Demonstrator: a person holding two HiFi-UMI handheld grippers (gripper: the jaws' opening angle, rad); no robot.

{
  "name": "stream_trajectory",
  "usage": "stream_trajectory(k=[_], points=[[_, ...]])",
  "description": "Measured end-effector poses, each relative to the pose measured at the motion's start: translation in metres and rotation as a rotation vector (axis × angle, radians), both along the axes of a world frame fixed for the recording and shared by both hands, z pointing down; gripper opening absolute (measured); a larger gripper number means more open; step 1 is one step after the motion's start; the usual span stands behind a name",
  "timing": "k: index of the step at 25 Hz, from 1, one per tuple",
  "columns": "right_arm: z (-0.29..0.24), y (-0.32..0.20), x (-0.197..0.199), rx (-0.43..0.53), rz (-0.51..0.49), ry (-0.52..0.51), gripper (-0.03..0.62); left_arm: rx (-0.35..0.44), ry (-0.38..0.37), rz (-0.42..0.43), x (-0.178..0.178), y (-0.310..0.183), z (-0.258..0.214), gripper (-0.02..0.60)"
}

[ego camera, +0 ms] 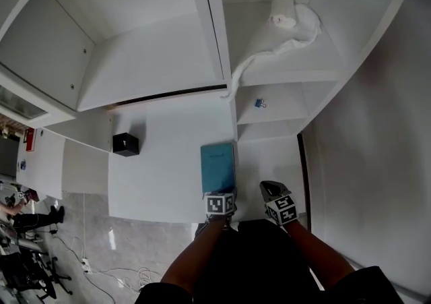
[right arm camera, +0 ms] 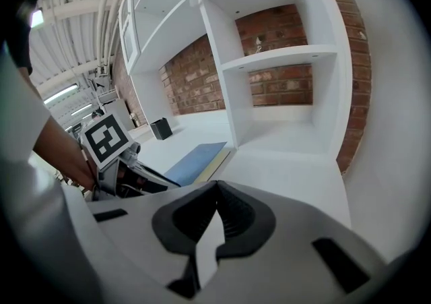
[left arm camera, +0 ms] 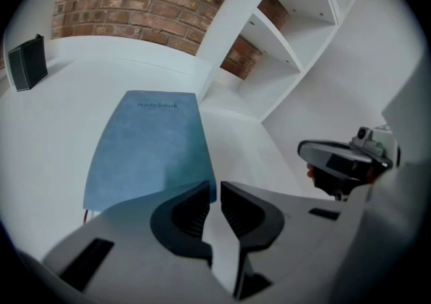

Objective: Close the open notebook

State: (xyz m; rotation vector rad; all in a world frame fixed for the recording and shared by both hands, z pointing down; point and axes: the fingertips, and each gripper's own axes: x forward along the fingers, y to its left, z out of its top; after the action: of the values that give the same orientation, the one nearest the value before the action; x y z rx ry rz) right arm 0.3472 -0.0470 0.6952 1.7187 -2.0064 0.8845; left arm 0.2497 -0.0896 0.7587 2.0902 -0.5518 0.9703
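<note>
Lying closed on the white counter (ego camera: 161, 168), the blue notebook (ego camera: 217, 166) sits just ahead of the left claw (left arm camera: 214, 193), jaws slightly apart and empty; the right claw (right arm camera: 215, 195) is pressed together beside it

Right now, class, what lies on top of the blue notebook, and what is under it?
Nothing lies on the blue notebook; its closed cover is bare. It lies flat on the white desk. The patch of desk beneath it and its pages are covered, so unseen.
</note>
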Motion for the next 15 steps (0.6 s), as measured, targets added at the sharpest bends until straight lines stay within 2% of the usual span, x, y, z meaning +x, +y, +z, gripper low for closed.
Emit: stream_trajectory(k=[3,7,11,15], points=[[-0.003,0.002,0.006,0.015,0.022,-0.004,0.000,-0.005,-0.014,0.033,0.003,0.007,0.005,0.049],[-0.003,0.008,0.015,0.020,0.045,-0.003,0.000,-0.011,-0.024,0.033,0.006,0.012,0.010,0.049],[0.002,0.018,0.020,0.001,0.060,-0.011,0.000,-0.047,-0.032,0.096,0.013,0.031,0.016,0.049],[0.005,0.024,0.019,-0.009,0.059,-0.018,0.000,-0.044,-0.038,0.103,0.011,0.039,0.020,0.049]])
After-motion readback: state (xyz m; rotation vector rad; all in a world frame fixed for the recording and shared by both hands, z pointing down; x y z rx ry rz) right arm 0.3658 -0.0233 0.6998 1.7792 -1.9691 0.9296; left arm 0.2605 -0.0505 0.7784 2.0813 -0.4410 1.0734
